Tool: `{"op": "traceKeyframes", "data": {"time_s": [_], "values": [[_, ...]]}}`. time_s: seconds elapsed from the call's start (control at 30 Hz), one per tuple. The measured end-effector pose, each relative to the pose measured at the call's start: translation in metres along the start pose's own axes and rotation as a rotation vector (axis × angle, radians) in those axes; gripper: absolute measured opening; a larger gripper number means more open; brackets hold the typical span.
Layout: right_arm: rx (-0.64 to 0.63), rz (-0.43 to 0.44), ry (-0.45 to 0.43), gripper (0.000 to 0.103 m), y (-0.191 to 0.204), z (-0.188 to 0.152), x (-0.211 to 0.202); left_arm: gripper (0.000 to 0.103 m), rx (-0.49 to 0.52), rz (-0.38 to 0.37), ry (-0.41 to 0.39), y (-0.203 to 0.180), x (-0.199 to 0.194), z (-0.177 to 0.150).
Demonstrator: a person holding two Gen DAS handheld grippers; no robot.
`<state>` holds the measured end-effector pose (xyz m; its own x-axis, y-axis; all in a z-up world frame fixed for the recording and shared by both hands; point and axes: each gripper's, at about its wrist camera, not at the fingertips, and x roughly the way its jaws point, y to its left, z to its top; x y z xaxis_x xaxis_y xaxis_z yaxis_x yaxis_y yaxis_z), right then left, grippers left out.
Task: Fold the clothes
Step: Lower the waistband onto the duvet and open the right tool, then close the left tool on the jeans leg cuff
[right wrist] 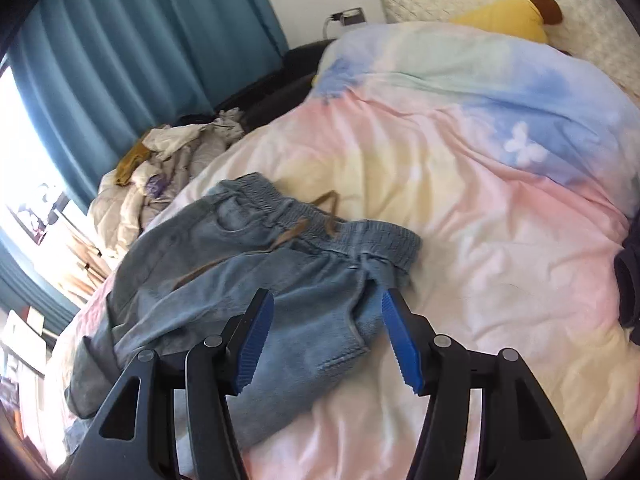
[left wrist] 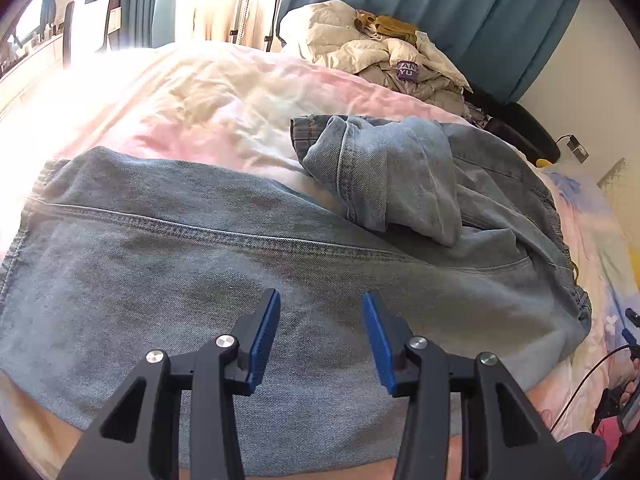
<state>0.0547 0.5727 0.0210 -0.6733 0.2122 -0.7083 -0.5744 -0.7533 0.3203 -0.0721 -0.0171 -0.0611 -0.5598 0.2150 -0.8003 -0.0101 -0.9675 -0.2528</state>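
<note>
jeans [left wrist: 240, 248] on bed [right wrist: 460, 208]: one leg crumpled, unfolded | left tool [left wrist: 320, 316], right tool [right wrist: 328, 316]: spread, empty | folding left

white letters "NAN" over "YU" on a small purple patch [left wrist: 407, 70], on the crumpled cream padded coat [left wrist: 360, 40] beyond the blue denim jeans [left wrist: 240, 264], lettering possibly cut off by folds
</note>
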Motion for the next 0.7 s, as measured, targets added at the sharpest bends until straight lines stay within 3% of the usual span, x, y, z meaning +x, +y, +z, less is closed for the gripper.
{"op": "traceKeyframes", "data": {"time_s": [0.13, 0.37, 0.53, 0.7], "values": [[-0.128, 0.117, -0.01, 0.057, 0.074, -0.013, -0.012, 0.044, 0.003, 0.015, -0.019, 0.002, -0.006, 0.001], [-0.223, 0.341, 0.057, 0.057, 0.182, -0.08, 0.005, 0.044, -0.04, -0.032, -0.024, 0.013, -0.011, 0.001], [-0.224, 0.4, 0.121, 0.057, 0.218, -0.14, 0.043, 0.044, -0.093, -0.111, 0.025, 0.025, -0.009, 0.009], [-0.329, 0.358, 0.196, 0.057, 0.227, -0.165, 0.064, 0.044, -0.19, -0.186, 0.052, 0.039, 0.004, 0.041]]}}
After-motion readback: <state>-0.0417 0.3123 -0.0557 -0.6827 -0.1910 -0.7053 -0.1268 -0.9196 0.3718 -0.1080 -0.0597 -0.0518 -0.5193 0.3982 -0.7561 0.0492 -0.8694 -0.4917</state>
